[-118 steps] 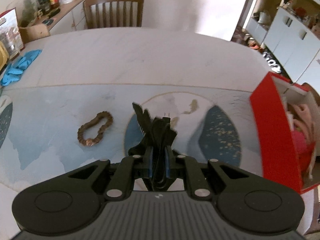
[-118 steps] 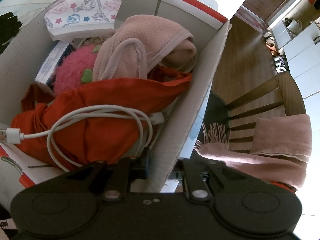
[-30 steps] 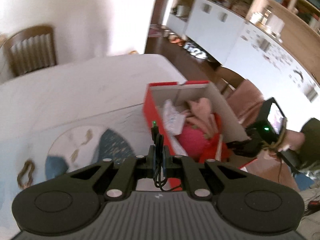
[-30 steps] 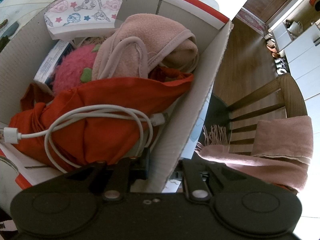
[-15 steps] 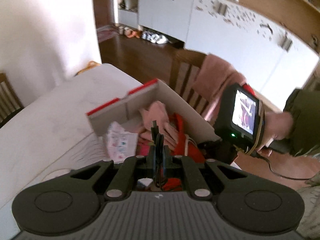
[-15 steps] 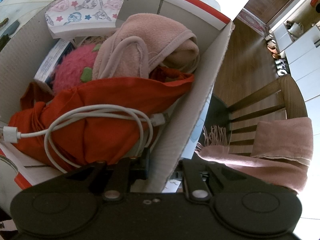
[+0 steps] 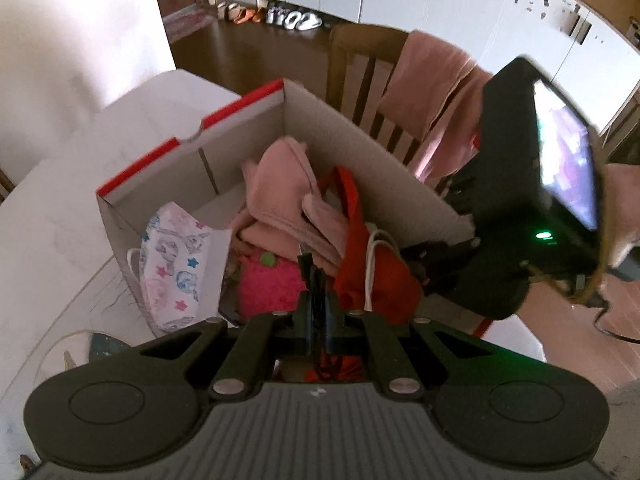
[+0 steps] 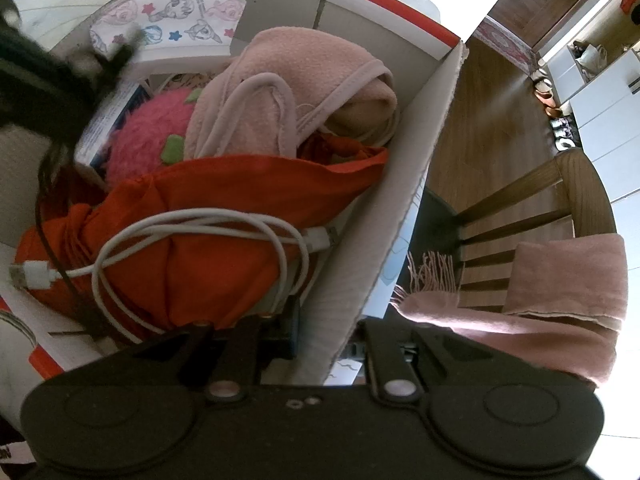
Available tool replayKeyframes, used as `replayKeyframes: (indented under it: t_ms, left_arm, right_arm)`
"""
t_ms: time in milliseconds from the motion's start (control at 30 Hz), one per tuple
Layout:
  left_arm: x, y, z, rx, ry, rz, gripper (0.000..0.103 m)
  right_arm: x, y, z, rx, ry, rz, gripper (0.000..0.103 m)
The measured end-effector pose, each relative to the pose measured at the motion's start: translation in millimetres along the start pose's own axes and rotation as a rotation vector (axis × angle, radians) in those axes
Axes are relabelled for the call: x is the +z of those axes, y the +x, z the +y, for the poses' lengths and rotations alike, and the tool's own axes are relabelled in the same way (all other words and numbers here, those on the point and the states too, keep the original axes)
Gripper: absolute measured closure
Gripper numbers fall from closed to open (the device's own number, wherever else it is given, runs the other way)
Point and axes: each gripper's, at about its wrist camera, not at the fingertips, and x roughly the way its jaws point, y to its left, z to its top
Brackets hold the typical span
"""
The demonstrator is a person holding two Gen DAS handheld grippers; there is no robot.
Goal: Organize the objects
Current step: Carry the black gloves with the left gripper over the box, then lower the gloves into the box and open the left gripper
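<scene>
Placing step. Left gripper (image 7: 316, 292) clenched on black comb (image 7: 313, 276), over shoebox (image 7: 384, 148) centre. Right gripper (image 8: 320, 344) pinches box wall at 3 o'clock. Next: lower, release above red cloth (image 7: 372, 280).

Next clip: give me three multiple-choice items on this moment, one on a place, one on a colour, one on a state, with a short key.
1. Where does the white cable lie?
A. on the orange-red cloth in the box
B. on the chair
C. on the floor

2. What colour is the fluffy toy?
A. blue
B. pink
C. yellow

3. How do the left tongs stand?
A. wide open, empty
B. shut on a thin black item
C. out of view

Key: 1 A, the cable loops over that cloth; 2 B, pink with green spots; 3 B, the black item sticks out between the closed fingers over the box.
</scene>
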Motion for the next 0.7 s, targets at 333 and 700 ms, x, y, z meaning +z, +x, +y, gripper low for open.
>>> replayKeyframes:
  t_ms: [333, 700]
  left_arm:
    - [-7, 26, 4, -0.021, -0.030, 0.064, 0.098]
    - [-18, 16, 2, -0.004, -0.034, 0.049, 0.092]
  right_arm:
    - [0, 0, 1, 0.000, 0.001, 0.000, 0.091]
    - [-1, 3, 3, 0.002, 0.006, 0.002, 0.092]
